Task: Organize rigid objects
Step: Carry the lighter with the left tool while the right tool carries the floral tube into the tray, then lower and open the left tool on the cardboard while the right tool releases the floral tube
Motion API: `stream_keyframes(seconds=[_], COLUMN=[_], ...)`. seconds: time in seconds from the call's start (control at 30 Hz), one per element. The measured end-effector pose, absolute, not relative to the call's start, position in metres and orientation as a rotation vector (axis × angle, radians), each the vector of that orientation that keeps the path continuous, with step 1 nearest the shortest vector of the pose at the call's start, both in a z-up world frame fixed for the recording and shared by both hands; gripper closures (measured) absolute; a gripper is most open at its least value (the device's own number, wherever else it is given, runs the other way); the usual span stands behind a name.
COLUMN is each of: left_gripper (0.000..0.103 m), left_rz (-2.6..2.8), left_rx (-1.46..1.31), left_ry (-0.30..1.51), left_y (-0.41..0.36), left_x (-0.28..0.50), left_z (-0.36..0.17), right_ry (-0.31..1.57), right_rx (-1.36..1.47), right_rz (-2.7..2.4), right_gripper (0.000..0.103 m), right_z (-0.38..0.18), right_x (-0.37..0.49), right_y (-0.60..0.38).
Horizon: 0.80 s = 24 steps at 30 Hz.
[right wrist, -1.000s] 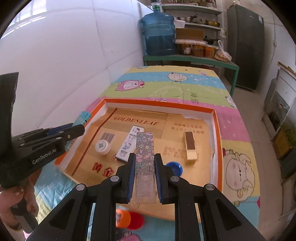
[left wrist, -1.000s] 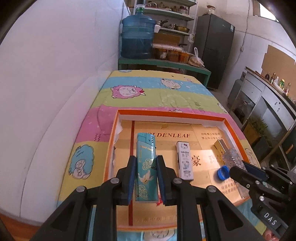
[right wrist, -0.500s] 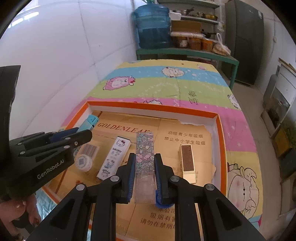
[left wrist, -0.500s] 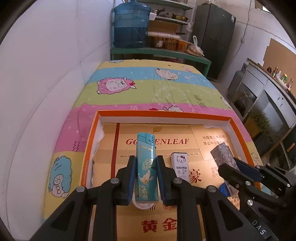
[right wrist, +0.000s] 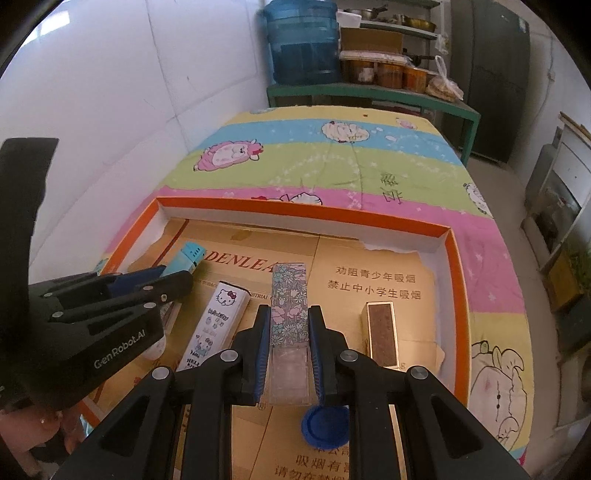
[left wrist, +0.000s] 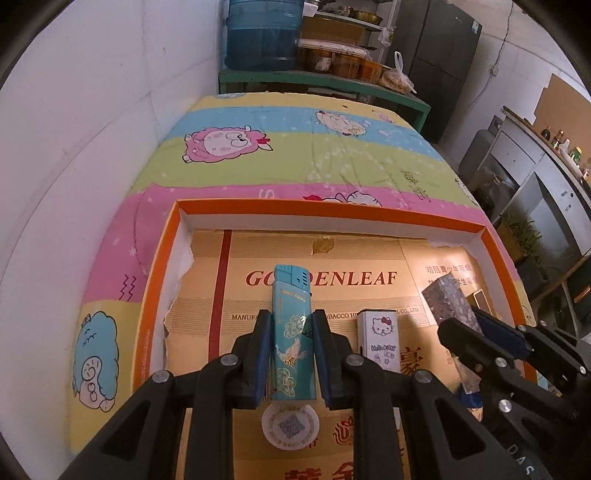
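Observation:
My left gripper (left wrist: 291,354) is shut on a teal lighter (left wrist: 291,325) with a bird print, held above the orange-rimmed box (left wrist: 332,216). My right gripper (right wrist: 288,350) is shut on a floral-patterned lighter (right wrist: 289,299) with a clear base, also above the box (right wrist: 295,208). A white Hello Kitty lighter (left wrist: 380,339) lies on the box floor between both grippers; it also shows in the right wrist view (right wrist: 218,321). A gold and brown lighter (right wrist: 382,332) lies to the right. The left gripper (right wrist: 110,295) shows at the left of the right wrist view.
A white round cap (left wrist: 290,430) lies under the left gripper. A blue bottle cap (right wrist: 325,424) lies under the right gripper. The box sits on a cartoon-print bedsheet (left wrist: 295,147). A white wall (left wrist: 92,110) runs along the left. A green shelf with a water jug (left wrist: 262,33) stands behind.
Both grippers have moved forward over the box with their lighters still held. The far box wall and the Hello Kitty lighter now appear nearer.

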<state>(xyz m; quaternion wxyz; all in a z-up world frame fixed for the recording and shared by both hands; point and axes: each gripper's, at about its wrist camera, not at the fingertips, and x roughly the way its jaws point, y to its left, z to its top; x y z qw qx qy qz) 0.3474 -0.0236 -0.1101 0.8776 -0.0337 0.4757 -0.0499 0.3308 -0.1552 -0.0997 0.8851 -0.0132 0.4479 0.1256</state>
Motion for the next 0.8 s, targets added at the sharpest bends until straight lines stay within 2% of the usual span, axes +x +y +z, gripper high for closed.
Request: stream_keyframes(seconds=[0.63, 0.7, 0.77, 0.8], left_gripper=[0.08, 0.08, 0.076, 0.073], left_rz=[-0.163, -0.167, -0.174, -0.178], left_rx=[-0.169, -0.183, -0.18, -0.177], left_ry=[0.987, 0.984, 0.974, 0.967], left_y=[-0.01, -0.009, -0.01, -0.011], left_x=[0.352, 0.352, 0.351, 0.35], left_z=[-0.117, -0.116, -0.114, -0.112], right_ry=[0.996, 0.99, 0.989, 0.986], right_rx=[-0.072, -0.073, -0.068, -0.068], right_rz=[0.226, 0.221, 0.222, 0.22], right_gripper=[0.083, 0.079, 0.063, 0.059], right_z=[-0.118, -0.118, -0.118, -0.117], right_x=[0.346, 0.346, 0.346, 0.345], right_y=[-0.146, -0.145, -0.145, -0.145])
